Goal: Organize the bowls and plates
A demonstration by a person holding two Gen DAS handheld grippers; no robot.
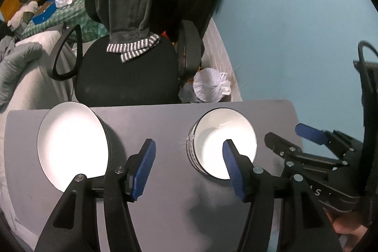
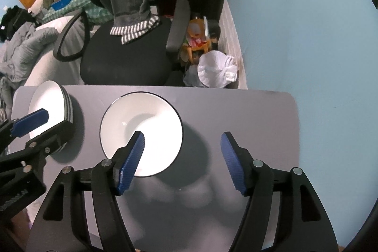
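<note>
Both piles sit on the grey bench: plates stacked at the left, bowls nested to their right. The left gripper and right gripper hang above, jaws spread and empty. A careless sideways swing could clip a rim and topple a stack off the far edge.

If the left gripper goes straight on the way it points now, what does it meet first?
Most likely the bare grey table, between the stack of plates and the stack of bowls. The open left gripper holds nothing; depth is uncertain.
</note>
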